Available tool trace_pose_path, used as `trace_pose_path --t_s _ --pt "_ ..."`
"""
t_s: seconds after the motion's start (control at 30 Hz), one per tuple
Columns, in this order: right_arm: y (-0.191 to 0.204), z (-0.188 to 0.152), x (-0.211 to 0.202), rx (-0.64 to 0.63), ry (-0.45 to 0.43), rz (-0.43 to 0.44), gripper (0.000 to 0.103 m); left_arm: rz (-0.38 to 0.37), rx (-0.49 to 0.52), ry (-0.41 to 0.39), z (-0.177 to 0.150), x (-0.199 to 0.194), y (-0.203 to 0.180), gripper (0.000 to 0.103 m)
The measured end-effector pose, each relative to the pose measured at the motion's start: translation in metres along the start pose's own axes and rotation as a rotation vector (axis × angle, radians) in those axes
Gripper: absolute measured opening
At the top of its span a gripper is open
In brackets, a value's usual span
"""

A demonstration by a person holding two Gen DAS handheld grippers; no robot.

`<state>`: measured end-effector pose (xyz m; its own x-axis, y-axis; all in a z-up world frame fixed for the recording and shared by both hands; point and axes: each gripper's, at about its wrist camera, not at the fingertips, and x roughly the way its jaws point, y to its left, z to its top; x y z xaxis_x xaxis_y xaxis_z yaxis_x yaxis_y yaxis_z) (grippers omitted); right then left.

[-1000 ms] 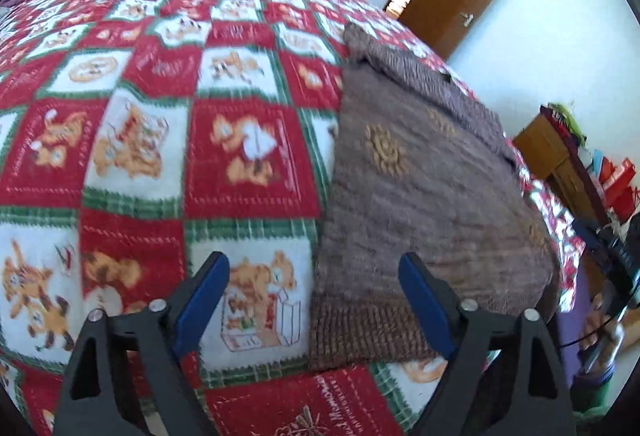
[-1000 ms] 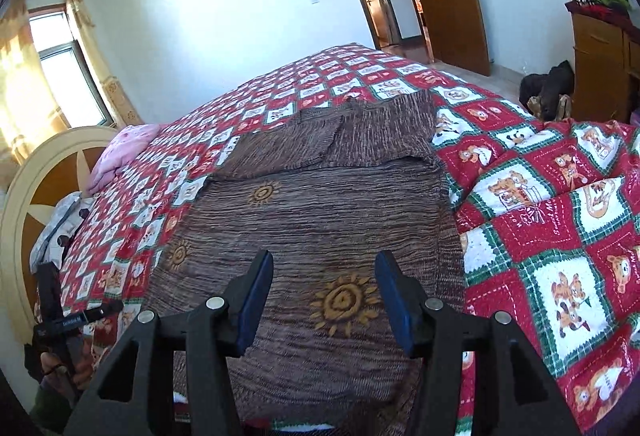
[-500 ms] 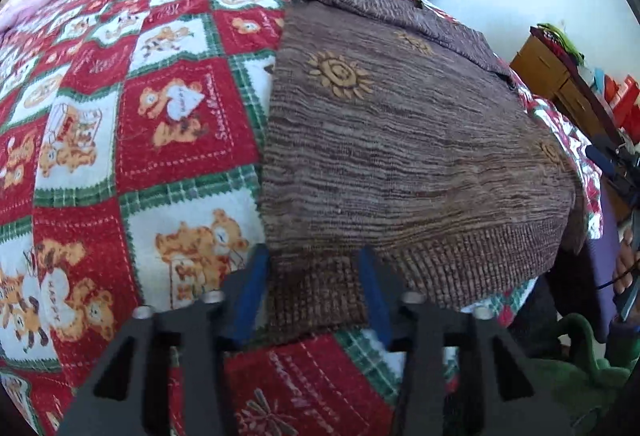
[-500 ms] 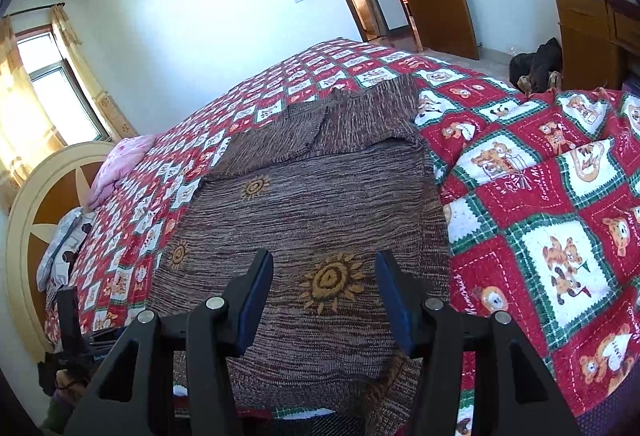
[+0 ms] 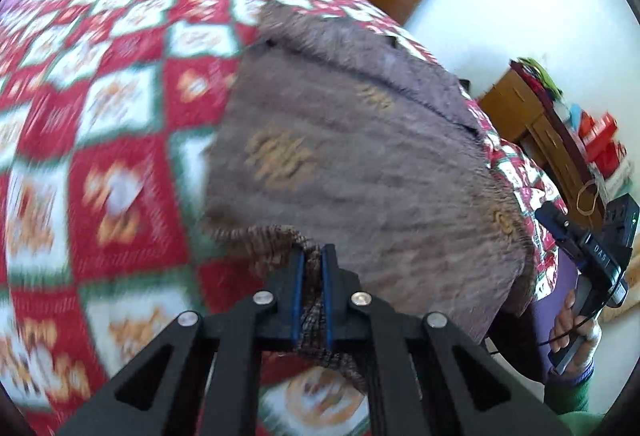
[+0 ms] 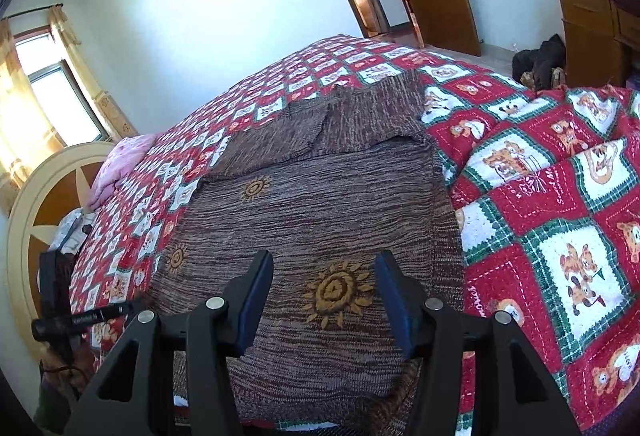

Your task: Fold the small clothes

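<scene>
While pinched, sweater (image 5: 360,164) hem fills left tool (image 5: 311,256)

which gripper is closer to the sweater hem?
Left. The left gripper is shut on the sweater hem; the right gripper hovers open above it, apart.

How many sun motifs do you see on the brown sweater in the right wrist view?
3 on the sweater: one between the open right gripper's fingers, one farther up, one near the left edge. Others may be hidden.
</scene>
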<state>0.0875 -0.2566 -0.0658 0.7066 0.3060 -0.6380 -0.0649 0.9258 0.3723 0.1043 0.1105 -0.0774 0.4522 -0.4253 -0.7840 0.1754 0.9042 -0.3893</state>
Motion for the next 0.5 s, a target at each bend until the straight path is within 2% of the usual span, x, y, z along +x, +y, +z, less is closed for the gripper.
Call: trace_pose_path --t_s 0.1,0.2,0.33,0.43,0.5 --pt "-0.004 0.001 0.002 0.011 0.005 -0.006 0.055 -0.03 0.057 0.008 0.024 0.013 -0.017 0.008" --pt "-0.006 0.001 0.005 0.019 0.014 -0.018 0.055 -0.003 0.127 0.006 0.04 0.028 -0.032 0.009" --pt "-0.008 0.003 0.011 0.037 0.028 -0.022 0.055 0.009 0.137 0.085 0.061 0.061 -0.03 0.015" --pt "-0.005 0.004 0.012 0.027 0.033 -0.022 0.055 -0.003 0.144 0.113 0.073 0.064 -0.024 0.037" --pt "-0.002 0.005 0.014 0.012 0.039 -0.017 0.055 -0.016 0.169 0.079 0.078 0.051 -0.019 0.064"
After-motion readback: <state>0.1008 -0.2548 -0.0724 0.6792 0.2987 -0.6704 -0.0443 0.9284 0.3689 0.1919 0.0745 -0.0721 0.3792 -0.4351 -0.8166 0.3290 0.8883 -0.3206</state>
